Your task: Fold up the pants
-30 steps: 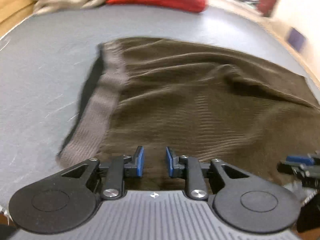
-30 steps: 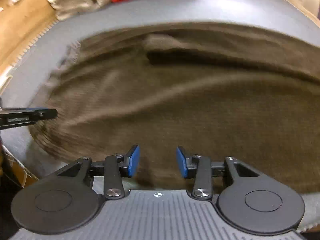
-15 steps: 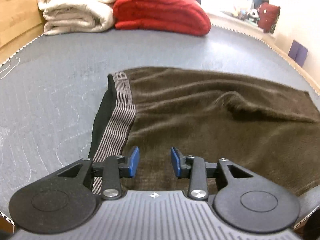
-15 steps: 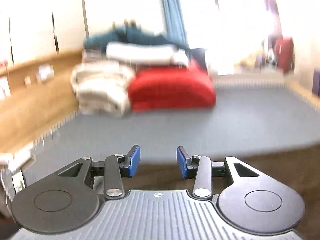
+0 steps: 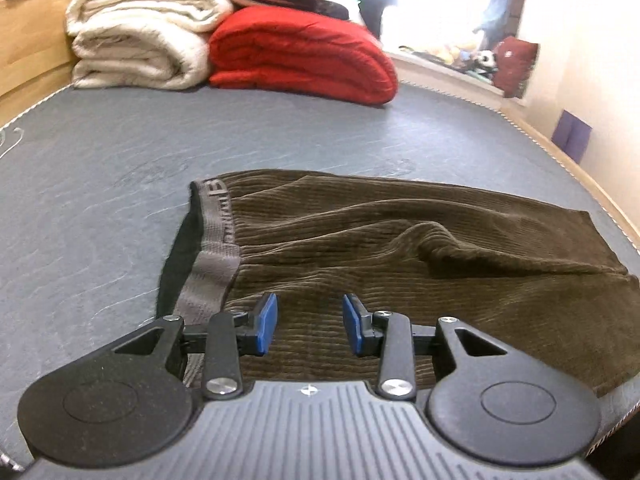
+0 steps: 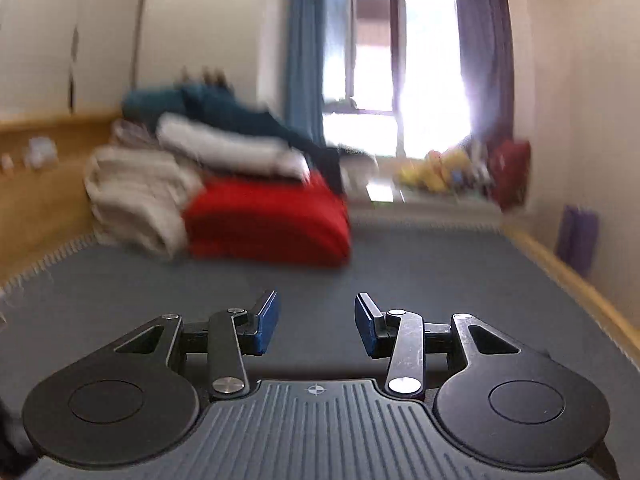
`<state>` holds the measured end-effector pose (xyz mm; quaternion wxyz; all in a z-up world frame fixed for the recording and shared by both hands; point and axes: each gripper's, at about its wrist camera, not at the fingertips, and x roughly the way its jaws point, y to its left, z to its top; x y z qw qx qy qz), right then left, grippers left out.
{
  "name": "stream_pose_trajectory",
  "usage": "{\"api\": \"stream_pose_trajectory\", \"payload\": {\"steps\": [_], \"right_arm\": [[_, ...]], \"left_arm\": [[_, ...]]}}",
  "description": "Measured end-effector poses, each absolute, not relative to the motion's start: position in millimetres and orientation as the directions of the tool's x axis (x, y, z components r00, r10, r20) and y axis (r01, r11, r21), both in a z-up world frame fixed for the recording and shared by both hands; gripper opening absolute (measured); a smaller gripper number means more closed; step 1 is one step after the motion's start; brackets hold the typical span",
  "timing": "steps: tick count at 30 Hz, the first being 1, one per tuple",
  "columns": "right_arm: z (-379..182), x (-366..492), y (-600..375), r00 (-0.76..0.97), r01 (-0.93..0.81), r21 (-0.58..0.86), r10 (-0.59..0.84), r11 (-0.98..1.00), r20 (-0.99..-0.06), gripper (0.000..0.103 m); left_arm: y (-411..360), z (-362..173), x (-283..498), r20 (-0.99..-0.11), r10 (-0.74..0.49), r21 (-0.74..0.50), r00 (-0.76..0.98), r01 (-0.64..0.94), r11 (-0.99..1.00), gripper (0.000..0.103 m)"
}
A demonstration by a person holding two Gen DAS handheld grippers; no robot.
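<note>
One pair of brown corduroy pants [image 5: 400,264] lies folded on the bed [image 5: 100,184]; beyond it, two folded blankets. Left gripper [image 5: 310,324] and right gripper [image 6: 316,322] fingers parted, empty.

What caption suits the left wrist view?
Open left claw above folded brown corduroy pants on grey mattress.

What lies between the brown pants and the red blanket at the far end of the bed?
Only bare grey mattress lies between the pants and the red blanket; the left wrist view shows this.
</note>
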<state>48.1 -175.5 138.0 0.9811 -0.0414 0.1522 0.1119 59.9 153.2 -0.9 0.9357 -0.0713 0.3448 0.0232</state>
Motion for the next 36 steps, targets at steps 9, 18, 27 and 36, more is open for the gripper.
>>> {"api": "stream_pose_trajectory", "payload": {"steps": [9,18,27,36], "right_arm": [[-21,92,-216,0.759,-0.207,-0.068,0.116,0.976,-0.640,0.044],[-32,110,-248,0.753,-0.180,0.032,0.159,0.983,-0.638,0.044],[-27,111,-267,0.740,-0.167,0.071,0.173,0.983,-0.650,0.044],[-25,119,-259,0.734,-0.190,0.046,0.173,0.981,-0.657,0.044]], "left_arm": [[164,-3,111,-0.640,-0.061,-0.161,0.766,-0.056,0.985,0.031],[213,13,256,-0.668,0.004,-0.125,0.744,-0.117,0.985,0.032],[247,-57,362,-0.816,-0.020,-0.168,0.577,-0.205,0.964,0.074],[229,-73,377,-0.851,-0.032,-0.010,0.524,0.045,0.999,0.060]]}}
